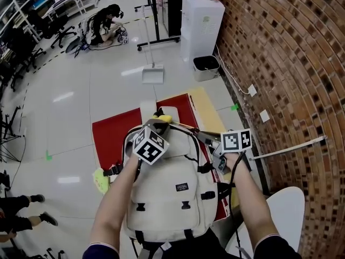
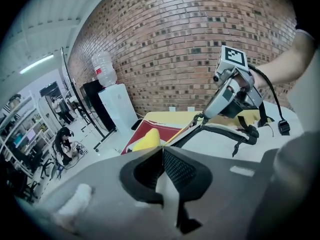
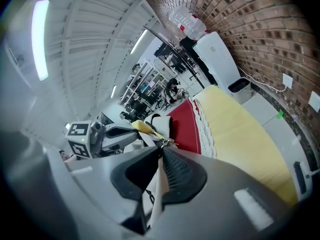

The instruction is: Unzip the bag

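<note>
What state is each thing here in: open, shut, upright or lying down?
left gripper: shut on the backpack, at its top.
right gripper: shut on the zipper pull.
backpack: lying front up on the red mat.
water dispenser: upright, bottle mounted.

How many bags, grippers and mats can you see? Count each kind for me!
Backpack: 1
Grippers: 2, the left gripper and the right gripper
Mats: 2, the red mat and the yellow mat
Total: 5
</note>
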{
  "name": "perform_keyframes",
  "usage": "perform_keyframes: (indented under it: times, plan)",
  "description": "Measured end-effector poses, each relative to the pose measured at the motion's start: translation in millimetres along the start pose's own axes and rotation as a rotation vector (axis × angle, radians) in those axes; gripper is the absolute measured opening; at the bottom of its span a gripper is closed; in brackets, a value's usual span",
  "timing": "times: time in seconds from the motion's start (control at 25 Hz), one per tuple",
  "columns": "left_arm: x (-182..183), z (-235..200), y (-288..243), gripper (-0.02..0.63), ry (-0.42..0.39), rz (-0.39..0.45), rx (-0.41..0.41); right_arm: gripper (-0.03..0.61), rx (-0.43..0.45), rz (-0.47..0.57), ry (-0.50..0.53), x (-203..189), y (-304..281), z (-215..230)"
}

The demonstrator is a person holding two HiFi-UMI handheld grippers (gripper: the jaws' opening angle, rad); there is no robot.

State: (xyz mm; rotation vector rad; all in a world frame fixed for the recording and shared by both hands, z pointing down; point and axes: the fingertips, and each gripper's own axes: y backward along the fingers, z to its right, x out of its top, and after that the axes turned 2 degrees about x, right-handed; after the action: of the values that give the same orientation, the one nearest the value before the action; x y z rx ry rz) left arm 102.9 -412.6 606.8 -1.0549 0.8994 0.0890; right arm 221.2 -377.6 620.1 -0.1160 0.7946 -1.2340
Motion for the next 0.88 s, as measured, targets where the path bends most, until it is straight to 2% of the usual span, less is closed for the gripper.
perform_keyframes:
  times: [0.08, 0.16, 0.28, 0.4, 0.56, 0.68, 0.88]
  plan:
    - [1, -1, 2, 0.014, 0.017, 0.008, -0.001, 0.028, -0.007, 0.003, 0.015, -5, 5, 0]
    - [2, 3, 2, 0.014, 0.013, 0.007, -0.006, 0.014, -0.037, -0.005, 0.087, -8, 7, 2]
    - [0, 6, 2, 0.014, -0.005, 0.003, -0.007, 0.045, -0.096, -0.044, 0.254, -6, 9, -3]
    - [-1, 6, 2, 0.014, -0.008, -0.001, -0.007, 0.106, -0.144, -0.081, 0.416, -2, 13, -6]
    - [-1, 5, 1, 0.014, -0.012, -0.002, -0.010, 0.114, -0.210, -0.143, 0.705, -1, 8, -9]
    - [0, 4, 1, 0.014, -0.013, -0.003, -0.013, 0.137, -0.217, -0.235, 0.913, -7, -1, -10]
    - [0, 6, -2, 0.014, -0.020, -0.010, -0.019, 0.149, -0.192, -0.406, 1.165, -17, -14, -5]
